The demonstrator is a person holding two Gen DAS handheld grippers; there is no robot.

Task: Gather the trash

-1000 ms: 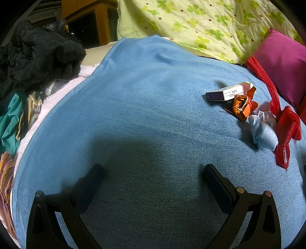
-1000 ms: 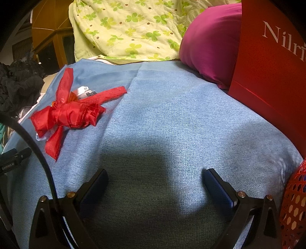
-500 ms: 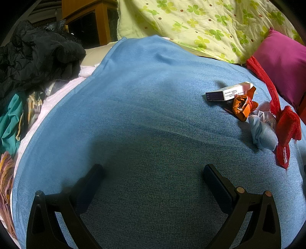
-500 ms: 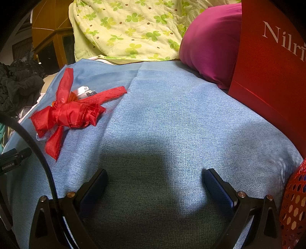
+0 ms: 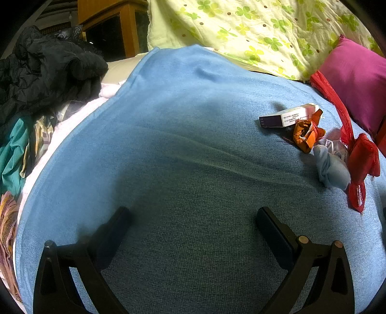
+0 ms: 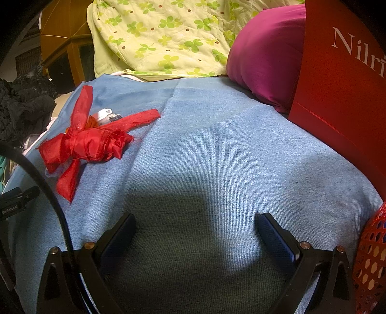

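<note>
A small pile of trash lies on the blue blanket: a white and purple carton, a crumpled orange wrapper, a pale blue wad and a red ribbon bow. It sits far right of my left gripper, which is open and empty low over the blanket. In the right wrist view the red ribbon bow lies at the left with the carton behind it. My right gripper is open and empty, well to the right of the bow.
A red mesh basket shows at the right edge, beside a red box and a magenta pillow. A green-patterned quilt lies behind. Dark clothes are heaped at the left beyond the blanket's edge, near a wooden cabinet.
</note>
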